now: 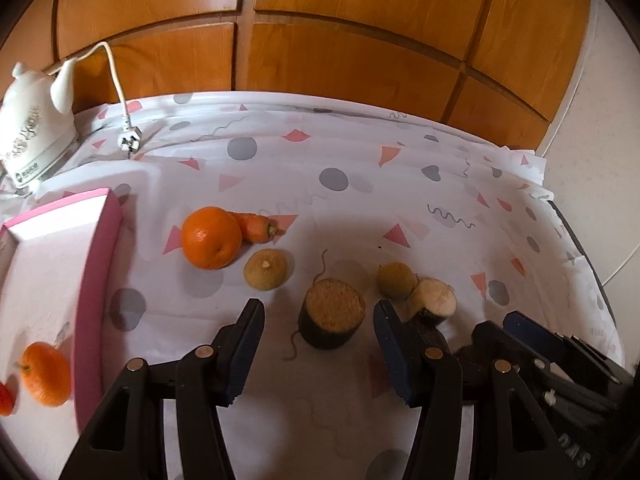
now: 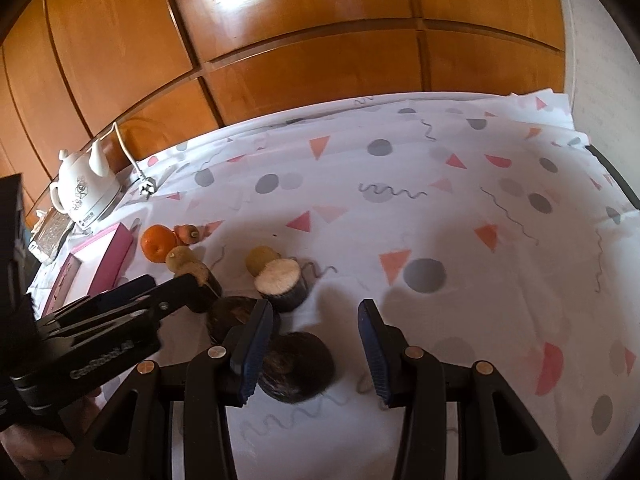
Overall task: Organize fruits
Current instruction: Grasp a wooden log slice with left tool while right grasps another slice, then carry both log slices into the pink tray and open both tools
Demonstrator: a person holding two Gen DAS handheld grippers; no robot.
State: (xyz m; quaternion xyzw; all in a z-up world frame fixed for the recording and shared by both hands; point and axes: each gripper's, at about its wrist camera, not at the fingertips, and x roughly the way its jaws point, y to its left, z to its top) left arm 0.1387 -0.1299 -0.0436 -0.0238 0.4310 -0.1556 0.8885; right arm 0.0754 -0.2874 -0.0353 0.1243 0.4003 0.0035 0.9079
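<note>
On the patterned cloth lie an orange point(image 1: 210, 238), a carrot point(image 1: 256, 226) touching it, two kiwis point(image 1: 266, 270) point(image 1: 396, 280) and two dark-skinned cut root pieces point(image 1: 332, 316) point(image 1: 434, 300). My left gripper point(image 1: 320, 308) is open, its fingertips on either side of the nearer cut piece without touching it. A tangerine point(image 1: 44, 374) sits inside the pink box point(image 1: 100, 280) at the left. In the right wrist view my right gripper point(image 2: 314, 320) is open and holds nothing. A dark round fruit point(image 2: 296, 364) lies by its left finger, and the left gripper point(image 2: 170, 280) reaches in from the left.
A white kettle point(image 1: 32, 132) with its cord and plug point(image 1: 130, 140) stands at the back left. Wooden cabinet doors point(image 1: 340, 40) rise behind the table. A second dark round fruit point(image 2: 232, 316) lies near the cut pieces. Bare cloth point(image 2: 480, 260) stretches to the right.
</note>
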